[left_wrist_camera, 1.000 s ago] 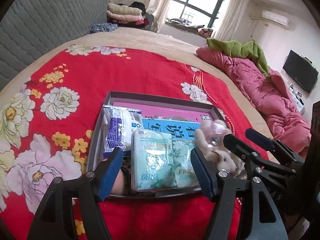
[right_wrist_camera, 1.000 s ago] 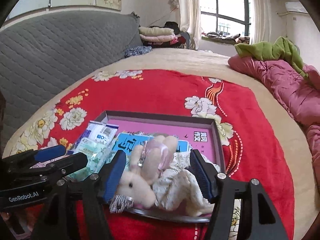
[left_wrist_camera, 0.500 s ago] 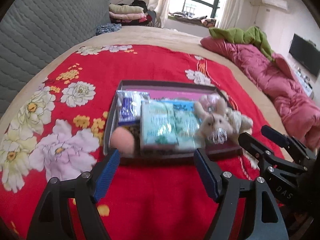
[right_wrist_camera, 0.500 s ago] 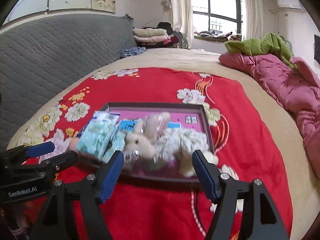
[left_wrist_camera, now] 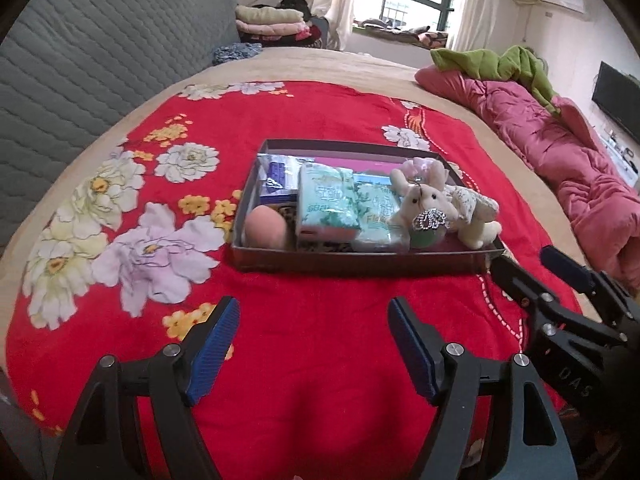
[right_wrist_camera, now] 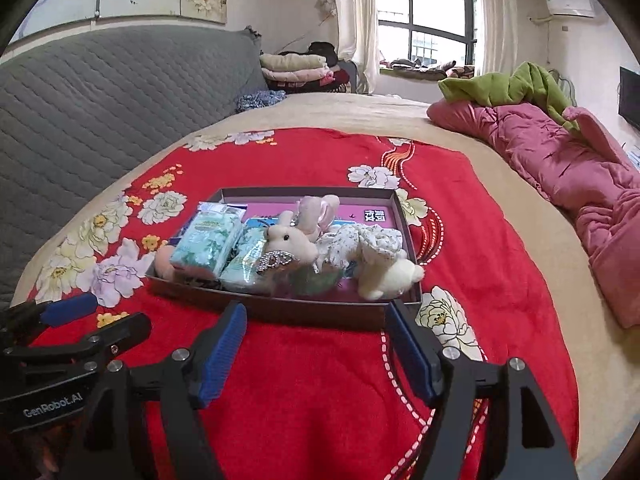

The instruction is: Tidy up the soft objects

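- The left gripper [left_wrist_camera: 314,344] is wide open and holds nothing. It hangs over the red blanket [left_wrist_camera: 320,360], near the box [left_wrist_camera: 360,266].
- The right gripper [right_wrist_camera: 316,354] is wide open and empty too, just in front of the box.
- The bunny toy [right_wrist_camera: 296,246], tissue packs [left_wrist_camera: 326,204] and pink ball [left_wrist_camera: 265,227] all lie inside the box.
- The bunny's foot pokes over the edge, so a bump there might tip it out.

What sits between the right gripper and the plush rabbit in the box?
Only the box's near wall. The right gripper is open over bare red blanket just short of it; the rabbit lies inside, resting on the tissue packs.
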Available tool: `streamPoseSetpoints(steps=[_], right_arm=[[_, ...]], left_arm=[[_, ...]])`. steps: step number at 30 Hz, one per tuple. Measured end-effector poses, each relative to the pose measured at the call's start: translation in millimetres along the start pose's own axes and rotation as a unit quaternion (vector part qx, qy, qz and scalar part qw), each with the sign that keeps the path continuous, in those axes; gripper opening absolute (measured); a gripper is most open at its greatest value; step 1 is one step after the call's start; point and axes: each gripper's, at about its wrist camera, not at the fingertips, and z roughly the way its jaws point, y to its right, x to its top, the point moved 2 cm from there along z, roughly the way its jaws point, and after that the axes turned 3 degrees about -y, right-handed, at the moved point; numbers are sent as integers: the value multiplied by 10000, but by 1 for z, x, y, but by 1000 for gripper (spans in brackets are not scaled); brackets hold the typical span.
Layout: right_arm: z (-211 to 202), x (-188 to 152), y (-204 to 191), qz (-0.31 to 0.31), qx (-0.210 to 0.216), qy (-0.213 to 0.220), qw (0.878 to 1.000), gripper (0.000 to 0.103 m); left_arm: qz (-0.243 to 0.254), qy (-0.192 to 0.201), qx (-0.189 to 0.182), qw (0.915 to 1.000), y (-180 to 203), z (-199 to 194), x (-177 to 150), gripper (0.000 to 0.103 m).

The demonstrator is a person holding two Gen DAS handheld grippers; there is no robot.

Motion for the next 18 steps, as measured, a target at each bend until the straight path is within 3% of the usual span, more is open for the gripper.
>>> streamPoseSetpoints(steps=[8,18], right_arm=[[-19,-7,2,120,-18,74,9999,71],[-19,-25,-1,207,16,-172,9996,71]], left_arm=[[6,24,-35,10000,1,-12,-8,77],[-101,-64,-54,9999,-2,-12,-17,77]])
